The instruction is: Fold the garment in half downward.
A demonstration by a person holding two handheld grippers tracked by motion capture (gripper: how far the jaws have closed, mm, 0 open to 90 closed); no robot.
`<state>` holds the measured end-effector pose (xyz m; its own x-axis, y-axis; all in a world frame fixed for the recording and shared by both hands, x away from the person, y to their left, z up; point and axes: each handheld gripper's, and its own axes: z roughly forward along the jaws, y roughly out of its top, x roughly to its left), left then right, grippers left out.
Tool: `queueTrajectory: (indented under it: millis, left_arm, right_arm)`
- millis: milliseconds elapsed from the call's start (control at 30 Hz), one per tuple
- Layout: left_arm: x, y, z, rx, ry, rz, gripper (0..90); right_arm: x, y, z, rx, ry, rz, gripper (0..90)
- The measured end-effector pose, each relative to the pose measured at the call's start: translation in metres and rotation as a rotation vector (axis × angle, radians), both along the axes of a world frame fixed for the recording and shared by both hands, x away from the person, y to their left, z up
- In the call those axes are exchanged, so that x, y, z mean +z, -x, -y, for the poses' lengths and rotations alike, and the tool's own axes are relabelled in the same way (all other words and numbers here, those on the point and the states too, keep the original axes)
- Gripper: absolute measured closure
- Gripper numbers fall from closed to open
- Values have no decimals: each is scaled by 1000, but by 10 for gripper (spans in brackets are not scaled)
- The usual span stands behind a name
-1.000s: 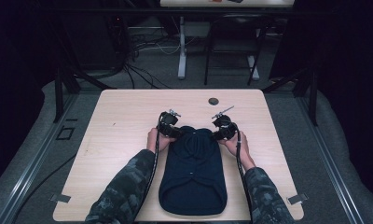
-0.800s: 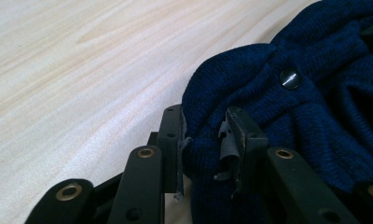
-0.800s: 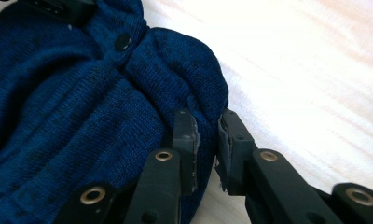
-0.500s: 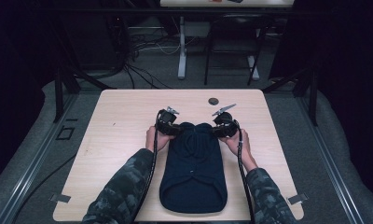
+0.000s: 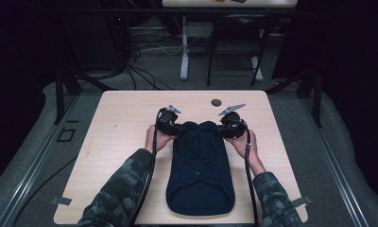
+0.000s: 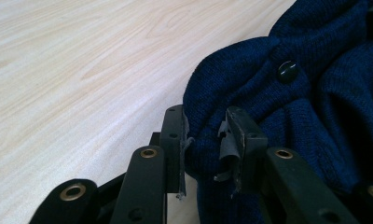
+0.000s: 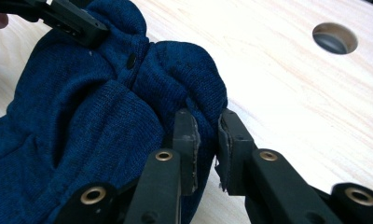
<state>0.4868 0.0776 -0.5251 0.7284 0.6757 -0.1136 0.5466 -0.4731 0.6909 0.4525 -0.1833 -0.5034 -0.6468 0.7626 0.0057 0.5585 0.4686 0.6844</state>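
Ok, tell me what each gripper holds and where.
Both pinch the navy knit garment at its far end: left gripper on its left corner, right gripper on its right corner.

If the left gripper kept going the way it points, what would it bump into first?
Probably more of the navy knitted garment: the left gripper already pinches a fold of it, and bunched cloth with a black button lies straight ahead.

The sweater [image 5: 200,168] between the black tongs [image 6: 205,140] is dark navy knit with a black button [image 6: 287,71]. The surface [image 5: 125,118] is pale wood-grain. The sleeves [image 5: 116,194] are grey-green camouflage.
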Motion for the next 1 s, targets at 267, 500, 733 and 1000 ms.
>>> queueTrajectory:
  millis: [267, 500, 733, 1000]
  left_arm:
    - [7, 3, -4, -18, 40, 14, 720]
    - [14, 7, -3, -31, 46, 30, 724]
    - [19, 10, -4, -73, 47, 9, 717]
    - [24, 13, -5, -90, 55, 21, 724]
  right_arm:
    - [10, 7, 3, 6, -27, 31, 786]
    - [17, 12, 6, 23, -31, 48, 785]
    - [23, 19, 9, 32, -41, 73, 785]
    - [30, 26, 8, 43, -30, 104, 785]
